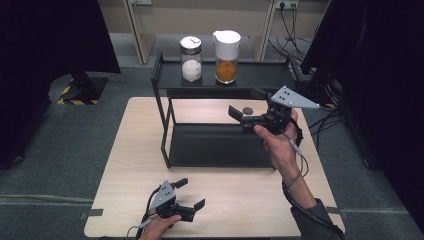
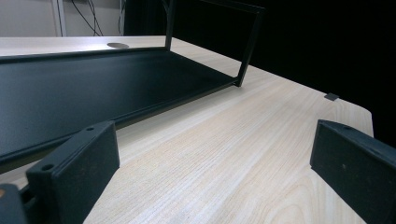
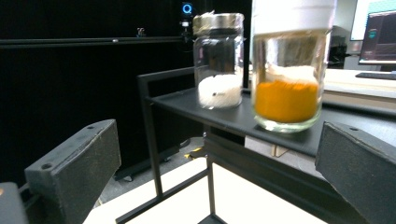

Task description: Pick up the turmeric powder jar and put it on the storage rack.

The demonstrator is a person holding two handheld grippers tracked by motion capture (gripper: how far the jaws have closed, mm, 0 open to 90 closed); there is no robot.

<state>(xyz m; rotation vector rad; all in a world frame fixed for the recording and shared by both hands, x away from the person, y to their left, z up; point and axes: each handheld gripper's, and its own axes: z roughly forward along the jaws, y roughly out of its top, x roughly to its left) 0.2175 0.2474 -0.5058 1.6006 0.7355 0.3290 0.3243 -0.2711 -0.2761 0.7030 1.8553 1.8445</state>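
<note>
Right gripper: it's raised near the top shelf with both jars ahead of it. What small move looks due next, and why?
Probably a short advance toward the orange-powder jar, keeping the jaws apart. The right gripper is open and holds nothing, and in its own view that jar sits nearest, between the jaws' line, with the white-powder jar farther left on the top shelf.

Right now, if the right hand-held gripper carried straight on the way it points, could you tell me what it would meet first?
Probably the jar of orange powder on the rack's top shelf; the right hand-held gripper is open and aimed at it, though depth is unclear.
</note>
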